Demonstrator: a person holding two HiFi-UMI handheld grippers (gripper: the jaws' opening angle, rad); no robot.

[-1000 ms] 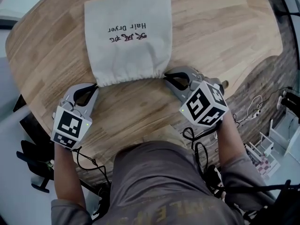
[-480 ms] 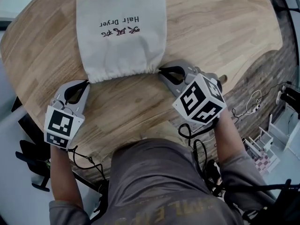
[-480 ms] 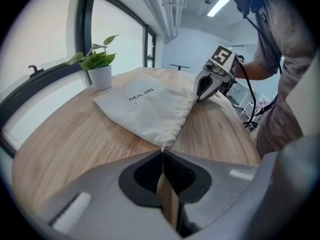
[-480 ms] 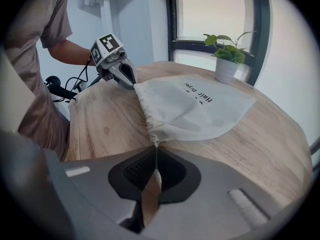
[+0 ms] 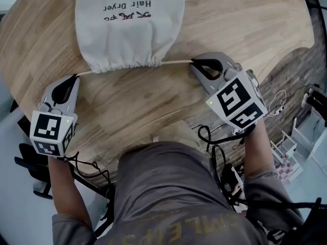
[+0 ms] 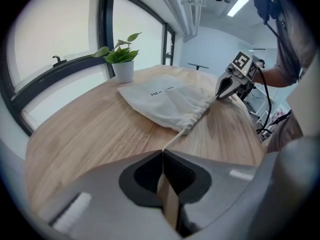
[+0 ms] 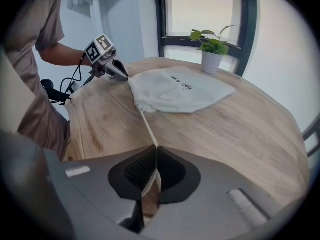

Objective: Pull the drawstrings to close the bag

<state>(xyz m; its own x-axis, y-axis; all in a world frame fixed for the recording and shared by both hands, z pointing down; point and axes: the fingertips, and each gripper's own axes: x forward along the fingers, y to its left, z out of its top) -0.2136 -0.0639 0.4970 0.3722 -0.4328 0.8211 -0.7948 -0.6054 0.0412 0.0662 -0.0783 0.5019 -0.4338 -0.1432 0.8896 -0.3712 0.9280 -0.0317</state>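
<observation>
A cream cloth bag (image 5: 129, 27) printed "Hair Dryer" lies flat on the round wooden table (image 5: 153, 101), its gathered mouth (image 5: 125, 64) toward me. My left gripper (image 5: 76, 76) is shut on the left drawstring (image 5: 86, 72), which runs taut to the mouth. My right gripper (image 5: 193, 63) is shut on the right drawstring (image 5: 176, 62), stretched out well clear of the bag. The bag (image 6: 167, 101) and its string (image 6: 172, 140) lead into the left gripper (image 6: 163, 151). From the right gripper (image 7: 156, 148), the string (image 7: 146, 126) reaches the bag (image 7: 180, 90).
A small potted plant (image 6: 121, 64) stands beyond the bag near the window, seen also as the plant (image 7: 212, 51) in the right gripper view. The table's curved edge (image 5: 286, 60) lies right of my right gripper. Cables and white racks (image 5: 296, 142) sit on the floor at right.
Both grippers have moved apart, left one leftward and right one rightward, drawing the strings out. The bag's mouth has bunched narrower and more string shows on the right.
</observation>
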